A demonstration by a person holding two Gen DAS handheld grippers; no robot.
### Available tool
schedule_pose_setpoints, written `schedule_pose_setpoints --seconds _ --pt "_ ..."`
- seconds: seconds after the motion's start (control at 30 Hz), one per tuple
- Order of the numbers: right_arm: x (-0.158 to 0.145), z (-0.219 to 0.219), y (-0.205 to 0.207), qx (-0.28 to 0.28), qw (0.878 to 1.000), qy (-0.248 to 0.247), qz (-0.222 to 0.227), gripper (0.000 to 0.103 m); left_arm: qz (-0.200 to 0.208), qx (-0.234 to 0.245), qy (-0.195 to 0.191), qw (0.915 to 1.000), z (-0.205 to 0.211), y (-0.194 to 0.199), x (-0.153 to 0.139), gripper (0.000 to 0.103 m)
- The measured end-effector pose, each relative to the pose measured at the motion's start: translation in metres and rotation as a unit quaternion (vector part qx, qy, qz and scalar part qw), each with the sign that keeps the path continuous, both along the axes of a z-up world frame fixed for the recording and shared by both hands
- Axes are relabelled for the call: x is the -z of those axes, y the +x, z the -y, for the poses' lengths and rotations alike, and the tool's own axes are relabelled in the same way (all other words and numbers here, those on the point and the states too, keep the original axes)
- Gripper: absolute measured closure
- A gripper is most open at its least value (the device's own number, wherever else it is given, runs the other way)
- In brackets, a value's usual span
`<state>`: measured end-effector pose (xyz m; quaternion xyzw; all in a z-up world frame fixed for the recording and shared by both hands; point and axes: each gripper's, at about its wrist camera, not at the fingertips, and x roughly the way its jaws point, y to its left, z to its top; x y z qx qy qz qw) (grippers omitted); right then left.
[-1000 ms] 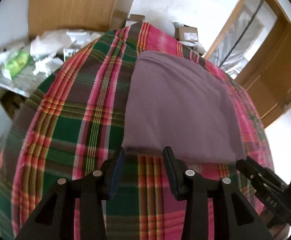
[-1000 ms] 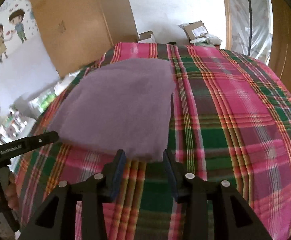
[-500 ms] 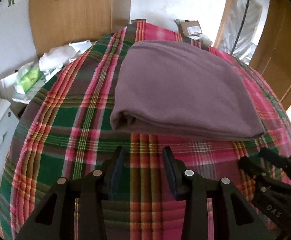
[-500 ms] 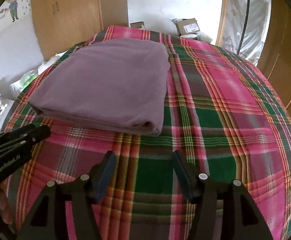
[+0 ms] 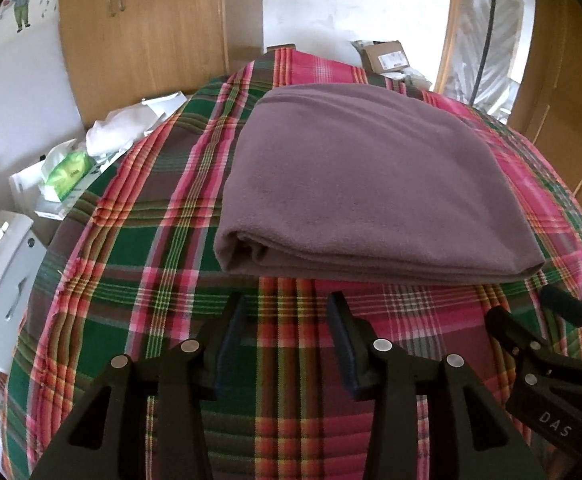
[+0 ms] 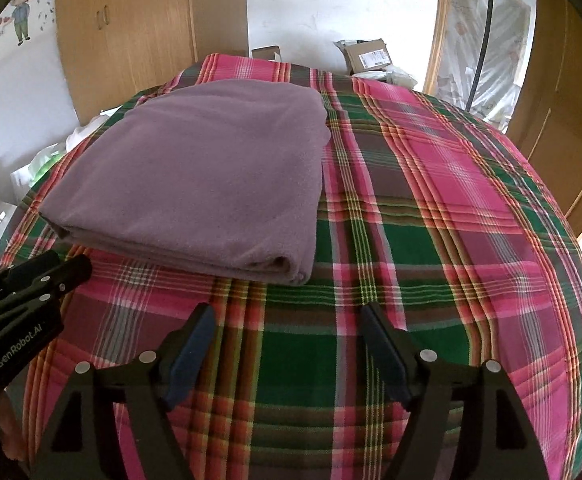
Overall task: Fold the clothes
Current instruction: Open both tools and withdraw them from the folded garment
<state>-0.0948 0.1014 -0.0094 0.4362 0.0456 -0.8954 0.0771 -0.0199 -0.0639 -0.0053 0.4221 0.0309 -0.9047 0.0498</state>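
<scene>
1. Plainly, a purple cloth (image 5: 367,184) lies folded into a thick rectangle on a plaid bed cover (image 5: 139,248); its layered fold edge faces the cameras, and its top is smooth and flat.
2. Left gripper (image 5: 287,316) hangs above the bare cover just in front of the cloth's near edge; its jaws stand moderately apart with nothing between them, clear of the cloth.
3. Right gripper (image 6: 287,324) hangs near the cloth's right front corner; its jaws are spread wide and empty, apart from the cloth.
4. Each gripper shows at the edge of the other's view; the two sit side by side along the near edge.
5. Beyond the bed stand a wooden wardrobe (image 6: 131,28), a cardboard box (image 6: 367,56) and a white wall (image 6: 331,4).
</scene>
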Motion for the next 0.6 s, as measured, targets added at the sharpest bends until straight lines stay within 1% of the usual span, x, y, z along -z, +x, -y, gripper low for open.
schedule_pose_setpoints --seconds 0.07,0.6 --pt "0.0003 0.0001 -0.0008 0.0 1.0 0.0 0.0 0.026 0.001 0.0 -0.004 1.0 -0.0017 -0.0002 0.0002 0.059" --pt "0.0011 0.0028 -0.0004 0.0 1.0 0.0 0.001 0.025 0.001 0.0 -0.001 1.0 0.0008 -0.001 0.0 0.058"
